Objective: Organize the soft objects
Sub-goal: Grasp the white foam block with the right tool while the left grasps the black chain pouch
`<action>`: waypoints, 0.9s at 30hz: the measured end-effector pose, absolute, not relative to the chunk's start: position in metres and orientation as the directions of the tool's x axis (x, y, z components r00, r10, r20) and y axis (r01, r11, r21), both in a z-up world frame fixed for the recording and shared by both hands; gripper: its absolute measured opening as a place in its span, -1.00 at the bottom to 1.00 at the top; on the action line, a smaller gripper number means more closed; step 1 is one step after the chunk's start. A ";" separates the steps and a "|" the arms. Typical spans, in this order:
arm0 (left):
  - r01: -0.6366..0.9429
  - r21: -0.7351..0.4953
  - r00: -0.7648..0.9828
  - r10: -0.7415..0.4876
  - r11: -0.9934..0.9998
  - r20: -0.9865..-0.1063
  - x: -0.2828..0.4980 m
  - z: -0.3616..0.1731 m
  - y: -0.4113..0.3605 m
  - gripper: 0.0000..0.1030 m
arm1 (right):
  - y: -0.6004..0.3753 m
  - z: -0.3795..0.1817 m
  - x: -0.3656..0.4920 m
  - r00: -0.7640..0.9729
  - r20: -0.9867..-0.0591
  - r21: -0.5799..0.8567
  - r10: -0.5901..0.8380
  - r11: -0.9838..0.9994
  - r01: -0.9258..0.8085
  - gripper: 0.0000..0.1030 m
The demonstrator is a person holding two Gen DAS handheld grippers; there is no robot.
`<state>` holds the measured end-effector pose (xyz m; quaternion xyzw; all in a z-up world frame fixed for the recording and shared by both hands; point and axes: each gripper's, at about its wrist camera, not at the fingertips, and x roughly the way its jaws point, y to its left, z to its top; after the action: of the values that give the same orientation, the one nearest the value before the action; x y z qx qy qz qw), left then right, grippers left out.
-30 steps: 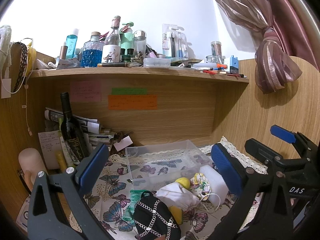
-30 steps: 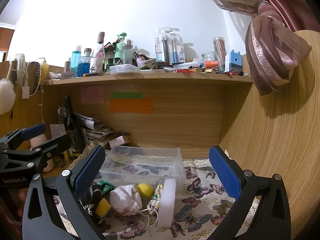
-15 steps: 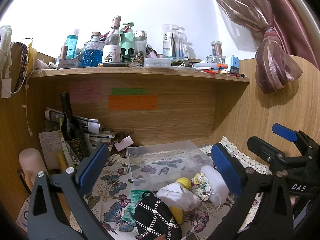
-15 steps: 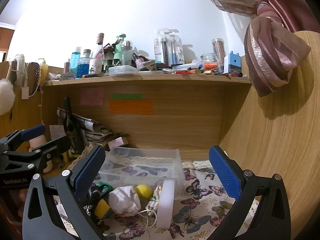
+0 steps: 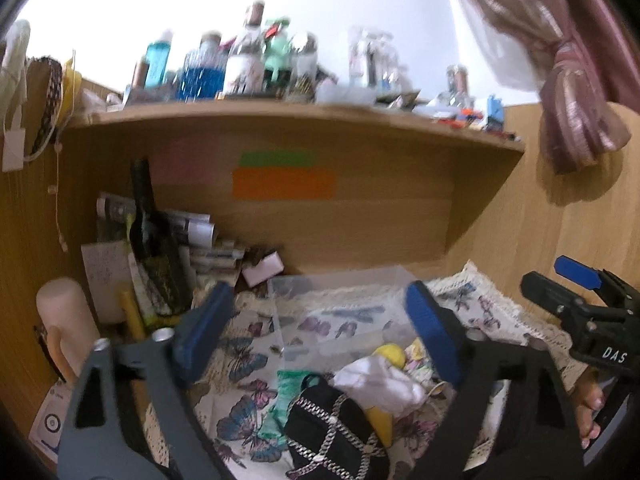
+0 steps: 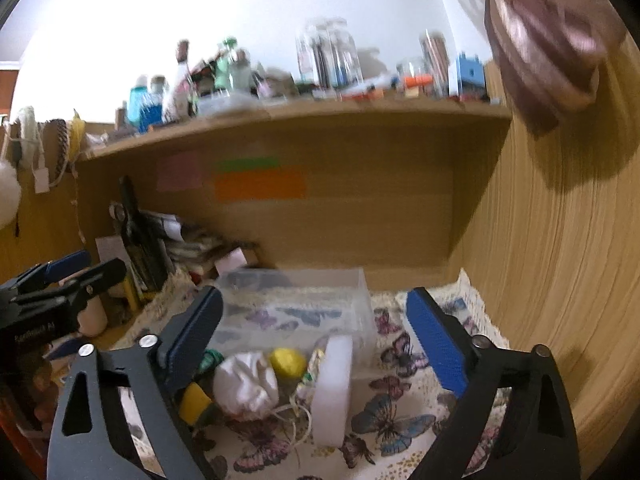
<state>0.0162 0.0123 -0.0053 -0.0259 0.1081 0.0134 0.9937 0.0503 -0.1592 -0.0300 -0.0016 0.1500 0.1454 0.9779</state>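
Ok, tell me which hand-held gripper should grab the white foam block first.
Right. The white foam block stands between the right hand-held gripper's open fingers, unobstructed. In the left hand-held gripper's view it is hidden behind a finger, beyond the black pouch.

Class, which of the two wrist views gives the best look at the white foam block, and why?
The right wrist view: the white foam block stands on edge in full sight before the clear bin, beside the white cloth. In the left wrist view the left gripper finger hides nearly all of it.
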 end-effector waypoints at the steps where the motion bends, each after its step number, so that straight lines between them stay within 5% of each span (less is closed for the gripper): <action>1: -0.038 -0.050 0.972 0.025 0.998 -0.232 0.019 -0.008 0.014 0.61 | -0.160 -0.034 0.052 0.909 -0.307 0.041 0.281 0.958 -0.283 0.66; 14: -0.043 -0.104 0.877 -0.013 0.994 -0.480 0.048 -0.081 0.020 0.47 | -0.160 -0.098 0.079 0.804 -0.525 0.063 0.280 0.955 -0.291 0.30; 21: -0.040 -0.112 0.841 -0.027 0.993 -0.541 0.049 -0.105 0.013 0.04 | -0.159 -0.116 0.091 0.767 -0.575 0.088 0.283 0.954 -0.286 0.25; 27: -0.039 -0.151 0.823 -0.054 0.988 -0.565 0.054 -0.114 0.018 -0.33 | -0.162 -0.123 0.102 0.754 -0.597 0.111 0.273 0.959 -0.260 -0.02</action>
<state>0.0535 0.0176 -0.1140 -0.0782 0.2974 -0.0037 0.9515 0.1023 -0.1618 -0.1232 0.0106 0.3205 0.1422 0.9365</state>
